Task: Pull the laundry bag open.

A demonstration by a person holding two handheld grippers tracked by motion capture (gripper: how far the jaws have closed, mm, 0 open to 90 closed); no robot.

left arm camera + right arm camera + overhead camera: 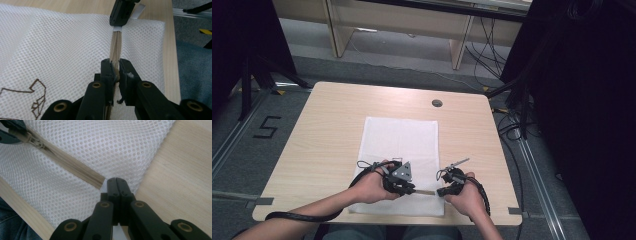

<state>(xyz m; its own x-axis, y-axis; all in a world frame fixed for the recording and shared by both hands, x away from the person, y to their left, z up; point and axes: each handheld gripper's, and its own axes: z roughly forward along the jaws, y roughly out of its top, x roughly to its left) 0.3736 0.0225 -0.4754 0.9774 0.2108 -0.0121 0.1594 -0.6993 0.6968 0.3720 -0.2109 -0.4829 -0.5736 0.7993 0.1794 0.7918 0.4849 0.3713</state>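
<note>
Two grippers hold the zipper of a white mesh bag (401, 145) at the near edge of the desk (322, 135).

The left gripper (115, 66) has its fingers nearly closed on the beige zipper (116, 45), around the slider, which is mostly hidden between the pads. The right gripper (116, 180) has its fingers pressed fully together at the zipper's end; what they pinch is covered, likely the bag's corner fabric. In the high view the hands hide much of the zipper line.
</note>
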